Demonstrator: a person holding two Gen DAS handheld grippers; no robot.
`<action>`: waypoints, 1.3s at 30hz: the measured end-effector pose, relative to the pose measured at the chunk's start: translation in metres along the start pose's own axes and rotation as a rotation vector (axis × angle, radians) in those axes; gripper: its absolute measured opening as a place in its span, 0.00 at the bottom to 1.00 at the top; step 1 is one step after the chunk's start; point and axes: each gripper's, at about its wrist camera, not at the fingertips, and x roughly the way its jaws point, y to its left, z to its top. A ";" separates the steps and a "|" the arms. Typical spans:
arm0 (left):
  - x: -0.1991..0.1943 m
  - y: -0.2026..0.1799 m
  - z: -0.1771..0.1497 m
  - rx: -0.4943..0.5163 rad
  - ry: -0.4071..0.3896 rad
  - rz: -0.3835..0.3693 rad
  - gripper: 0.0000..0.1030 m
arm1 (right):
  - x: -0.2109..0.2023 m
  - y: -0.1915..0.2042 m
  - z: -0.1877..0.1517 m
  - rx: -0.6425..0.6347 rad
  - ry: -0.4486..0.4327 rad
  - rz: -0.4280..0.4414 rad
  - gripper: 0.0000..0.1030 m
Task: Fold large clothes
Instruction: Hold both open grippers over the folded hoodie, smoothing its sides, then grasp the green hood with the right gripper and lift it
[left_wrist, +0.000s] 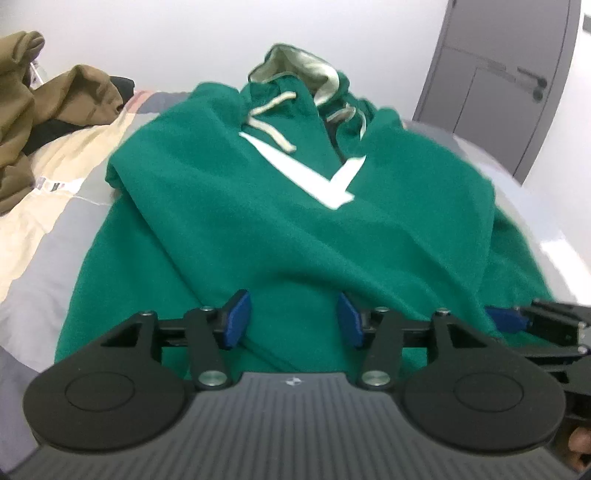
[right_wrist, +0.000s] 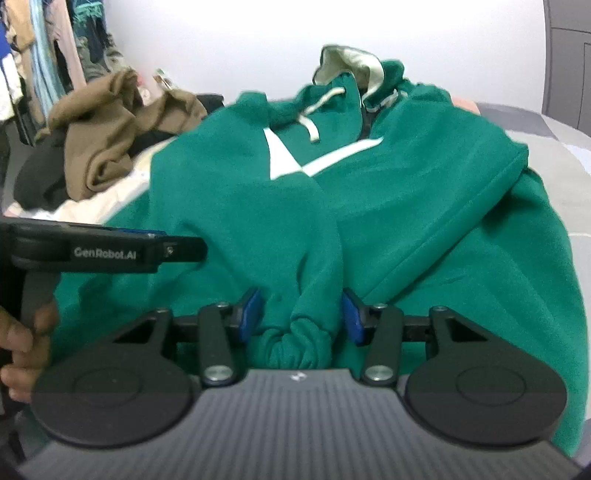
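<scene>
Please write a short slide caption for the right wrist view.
Right gripper open around a cuff of the green hoodie lying on a bed.

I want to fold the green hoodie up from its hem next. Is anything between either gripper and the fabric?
Nothing visible. The left gripper stands open right over the green hoodie near its hem, and the right gripper has a bunched sleeve cuff between its pads. The brown garment lies off to the side.

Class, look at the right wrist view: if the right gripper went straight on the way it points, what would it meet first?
Probably the bunched sleeve cuff of the green hoodie, which lies between the open jaws of the right gripper; depth is uncertain.
</scene>
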 end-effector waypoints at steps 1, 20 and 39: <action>-0.004 0.000 0.002 -0.010 -0.013 -0.008 0.59 | -0.004 -0.001 0.001 0.002 -0.012 0.000 0.48; 0.120 0.053 0.196 -0.098 -0.070 -0.006 0.61 | 0.078 -0.090 0.178 0.125 -0.226 -0.037 0.76; 0.312 0.087 0.314 -0.175 -0.034 -0.017 0.61 | 0.301 -0.102 0.322 -0.133 -0.219 -0.138 0.38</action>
